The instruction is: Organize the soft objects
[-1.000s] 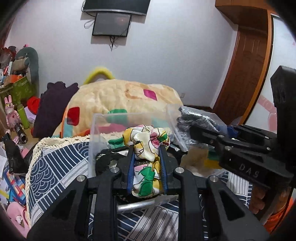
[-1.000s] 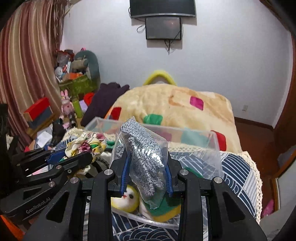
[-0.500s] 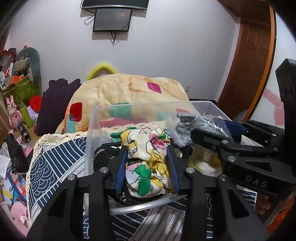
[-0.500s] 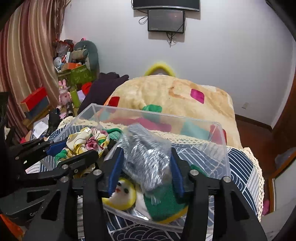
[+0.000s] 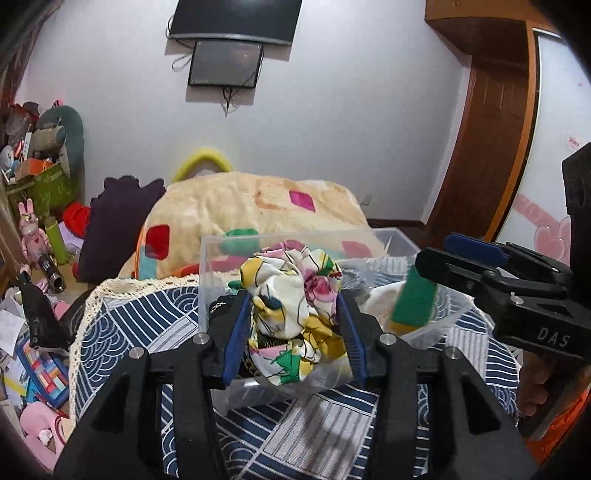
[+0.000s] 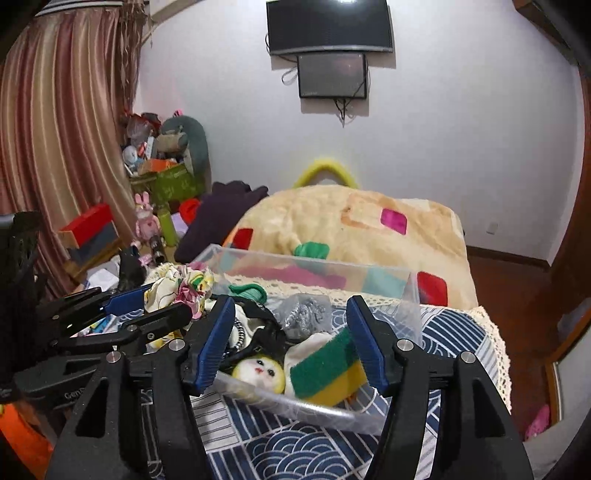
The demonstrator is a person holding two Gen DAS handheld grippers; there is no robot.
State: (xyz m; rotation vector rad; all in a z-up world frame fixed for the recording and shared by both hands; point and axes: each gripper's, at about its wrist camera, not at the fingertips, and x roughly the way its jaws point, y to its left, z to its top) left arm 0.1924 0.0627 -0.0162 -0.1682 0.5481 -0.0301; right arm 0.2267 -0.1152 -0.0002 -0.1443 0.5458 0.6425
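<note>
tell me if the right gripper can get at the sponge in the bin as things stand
Probably yes. The right gripper is open and empty, right above the bin, and the sponge lies uncovered on top beside the doll, between its fingers; nothing blocks it.

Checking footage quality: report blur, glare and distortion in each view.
Left wrist view: sponge motion-blurred, scarf fairly sharp, fisheye bends the door, dark corners. Right wrist view: sharper overall, glare on the TV, curtain bowed by the lens.

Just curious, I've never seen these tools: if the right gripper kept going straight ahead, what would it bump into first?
Probably the green-and-yellow sponge in the clear plastic bin, right between the right gripper's open fingers; depth is hard to judge.
</note>
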